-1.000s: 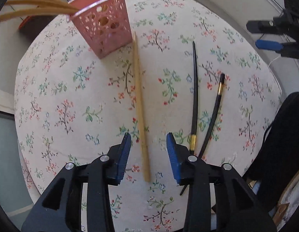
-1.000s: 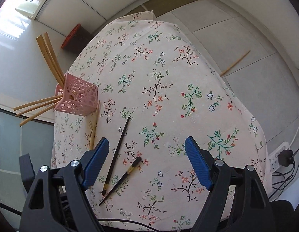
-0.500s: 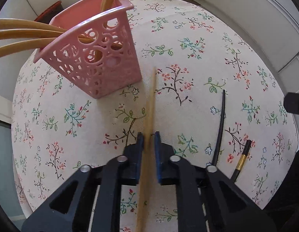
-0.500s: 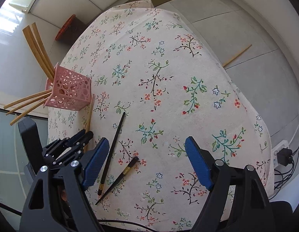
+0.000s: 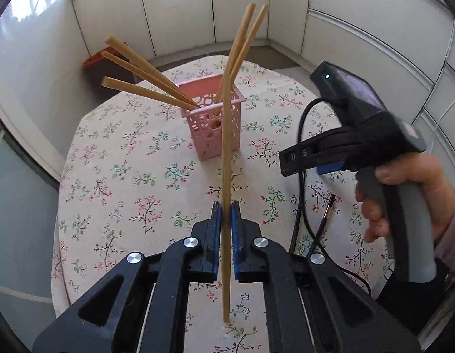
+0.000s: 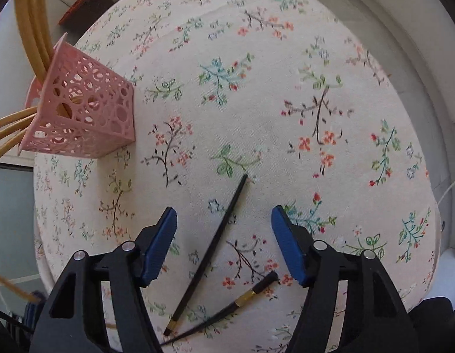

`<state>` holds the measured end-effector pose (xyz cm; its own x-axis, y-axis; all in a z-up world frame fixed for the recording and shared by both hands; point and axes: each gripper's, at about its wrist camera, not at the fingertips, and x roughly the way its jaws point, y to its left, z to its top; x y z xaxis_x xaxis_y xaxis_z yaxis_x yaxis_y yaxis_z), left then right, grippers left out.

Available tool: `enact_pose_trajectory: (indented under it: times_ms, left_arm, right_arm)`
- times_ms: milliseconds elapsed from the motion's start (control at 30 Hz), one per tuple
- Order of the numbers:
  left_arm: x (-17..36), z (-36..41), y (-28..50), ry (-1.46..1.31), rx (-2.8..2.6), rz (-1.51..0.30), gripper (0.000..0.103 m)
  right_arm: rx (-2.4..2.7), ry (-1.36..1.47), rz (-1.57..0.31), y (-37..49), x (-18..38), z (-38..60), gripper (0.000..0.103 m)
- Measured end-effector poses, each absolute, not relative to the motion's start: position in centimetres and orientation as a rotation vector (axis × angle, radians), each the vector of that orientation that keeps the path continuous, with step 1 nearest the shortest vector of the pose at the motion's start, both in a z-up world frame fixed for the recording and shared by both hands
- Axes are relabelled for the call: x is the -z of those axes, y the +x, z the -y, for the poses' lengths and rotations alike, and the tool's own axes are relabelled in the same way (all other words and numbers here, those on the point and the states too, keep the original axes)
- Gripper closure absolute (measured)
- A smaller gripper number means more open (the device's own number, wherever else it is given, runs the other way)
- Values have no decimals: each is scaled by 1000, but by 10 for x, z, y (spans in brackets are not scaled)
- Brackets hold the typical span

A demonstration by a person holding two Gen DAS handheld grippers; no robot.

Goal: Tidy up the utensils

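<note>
Keep left gripper (image 5: pixel 224 216) clamped on chopstick (image 5: pixel 226 153), tip over holder (image 5: pixel 214 123) at frame centre, release inside rim; right gripper (image 6: pixel 224 244) wide, empty.

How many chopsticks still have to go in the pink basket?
Five wooden chopsticks already stand in the pink basket. One more wooden chopstick is in hand: the left gripper is shut on it, above the table. Two black chopsticks are left, lying on the flowered tablecloth, with the open right gripper hovering over them.
</note>
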<state>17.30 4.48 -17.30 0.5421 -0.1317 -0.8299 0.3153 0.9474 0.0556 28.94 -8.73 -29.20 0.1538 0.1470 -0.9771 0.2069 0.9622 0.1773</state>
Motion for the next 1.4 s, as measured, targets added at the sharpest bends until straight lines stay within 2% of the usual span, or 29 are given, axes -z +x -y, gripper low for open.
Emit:
enact_pose_trajectory:
  times_ms: [67,100,333,667,933,1067,1233,1400]
  left_arm:
    - [166,-50,169,191,257,-936,97]
    - [164,-50,167,185,253,-926,97]
    - [136,-61,157,131,245,-873,97]
    - [78,-64,160,13,301,-779,97]
    - [21,-56,197,-32,285,-652,97]
    - [11,-46,232,-41,252,-613,97]
    - [25,-32,274,-35,202,-620,97]
    - [59,-32,301,-45,165,-682,90]
  right_arm:
    - [72,285,-1397,289,291,81,88]
    - [73,313,-1396,289,292,82,94]
    - [-57,545,-1278,273,272,112,98]
    - [-229,410,-997,209,141,128,98]
    - [-294,396,-801,209,42,144,98]
    - [-292,399,-755,222,24,149,98]
    - [-284,408,-757,237,25,157,98]
    - [-284,408,-775,248,34,156,98]
